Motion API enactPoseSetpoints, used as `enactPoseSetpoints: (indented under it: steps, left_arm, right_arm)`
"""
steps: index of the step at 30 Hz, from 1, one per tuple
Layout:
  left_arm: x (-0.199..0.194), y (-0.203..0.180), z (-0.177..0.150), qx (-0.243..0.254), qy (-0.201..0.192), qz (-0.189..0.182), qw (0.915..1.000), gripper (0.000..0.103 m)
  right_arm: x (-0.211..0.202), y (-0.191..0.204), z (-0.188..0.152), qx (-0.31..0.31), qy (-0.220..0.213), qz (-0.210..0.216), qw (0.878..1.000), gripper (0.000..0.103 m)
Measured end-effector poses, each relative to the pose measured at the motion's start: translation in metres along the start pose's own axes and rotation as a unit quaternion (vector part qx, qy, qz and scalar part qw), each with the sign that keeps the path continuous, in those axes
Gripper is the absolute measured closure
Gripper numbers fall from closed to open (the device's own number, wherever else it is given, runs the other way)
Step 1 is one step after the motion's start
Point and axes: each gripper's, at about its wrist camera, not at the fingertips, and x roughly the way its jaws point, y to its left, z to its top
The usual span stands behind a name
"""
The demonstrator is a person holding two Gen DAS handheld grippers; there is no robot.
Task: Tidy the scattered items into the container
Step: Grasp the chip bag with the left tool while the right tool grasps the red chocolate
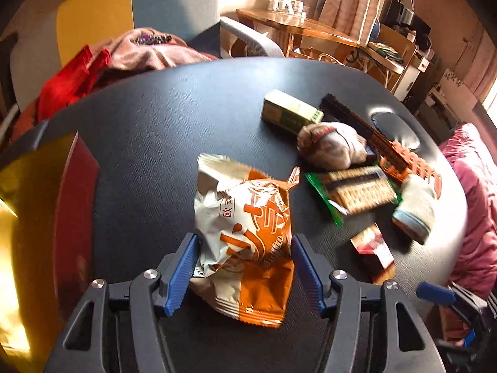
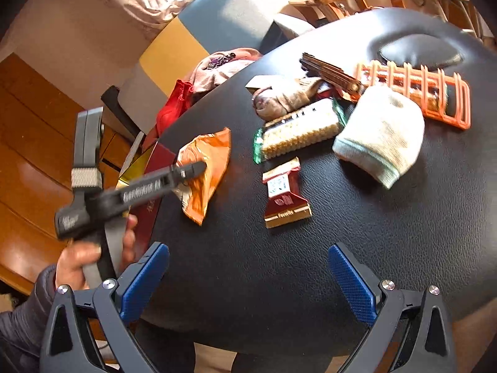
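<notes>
My left gripper [image 1: 243, 248] is shut on an orange and white snack bag [image 1: 245, 233], held over the black table [image 1: 149, 130]. The bag also shows in the right wrist view [image 2: 206, 168], held by the left gripper [image 2: 194, 168]. A red and gold box [image 1: 46, 217] stands open at the table's left edge, left of the bag. My right gripper [image 2: 248, 267] is open and empty above the near table edge, short of a small red wafer pack [image 2: 284, 194]. Beyond lie a cracker pack [image 2: 299, 130], a pale sock [image 2: 382, 136] and a rolled brown sock [image 2: 279, 99].
An orange plastic rack [image 2: 428, 93], a dark brown bar pack [image 2: 329, 71] and a green-yellow carton [image 1: 289, 110] lie at the far side of the table. A chair with pink and red clothes [image 1: 124, 59] stands behind. A pink cover [image 1: 475, 192] lies to the right.
</notes>
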Motion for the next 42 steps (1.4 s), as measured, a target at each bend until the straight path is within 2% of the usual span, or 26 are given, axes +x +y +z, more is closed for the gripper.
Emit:
enactPoseSetpoints:
  steps: [6,11,17,20,24,27,28,32,35,36,39,42]
  left_arm:
    - [-0.014,0.004,-0.025,-0.012,-0.003,-0.021,0.9997,0.041]
    - [-0.03,0.012,-0.038,-0.038,-0.008,-0.036,0.9986,0.042]
    - [-0.056,0.018,-0.051,-0.028,-0.029,-0.043,0.9982,0.042]
    - [-0.061,0.018,-0.054,-0.014,-0.036,-0.042,0.9984,0.042]
    - [-0.055,0.017,-0.044,-0.014,-0.032,-0.036,0.9987,0.042]
    - [-0.05,0.016,-0.037,-0.014,-0.029,-0.032,0.999,0.042]
    - [-0.048,0.016,-0.034,-0.014,-0.028,-0.031,0.9991,0.042]
    - [-0.041,0.015,-0.025,-0.013,-0.023,-0.025,0.9993,0.042]
    - [-0.034,0.013,-0.023,-0.004,-0.018,-0.022,0.9996,0.042]
    - [-0.031,0.012,-0.022,-0.001,-0.016,-0.021,0.9996,0.042]
    - [-0.022,0.01,-0.021,0.004,-0.008,-0.021,0.9997,0.042]
    - [-0.021,0.01,-0.02,0.004,-0.01,-0.022,0.9997,0.042]
  right_arm:
    - [0.009,0.017,0.025,-0.046,0.001,-0.006,0.999,0.0]
    - [0.024,0.021,0.042,-0.064,-0.011,-0.043,0.997,0.0]
    - [0.022,0.028,0.03,-0.091,-0.009,-0.096,0.991,0.003]
    - [0.015,0.032,0.023,-0.109,-0.01,-0.112,0.988,0.01]
    - [0.013,0.035,0.025,-0.117,-0.012,-0.122,0.986,0.029]
    - [0.019,0.036,0.031,-0.121,-0.009,-0.128,0.984,0.055]
    - [0.024,0.036,0.033,-0.118,-0.005,-0.129,0.985,0.057]
    - [0.04,0.035,0.039,-0.112,0.005,-0.135,0.984,0.057]
    - [0.049,0.033,0.038,-0.119,0.011,-0.164,0.979,0.057]
    - [0.05,0.032,0.037,-0.121,0.012,-0.168,0.978,0.059]
    - [0.055,0.03,0.033,-0.137,0.013,-0.199,0.97,0.08]
    - [0.05,0.029,0.027,-0.139,0.009,-0.204,0.969,0.081]
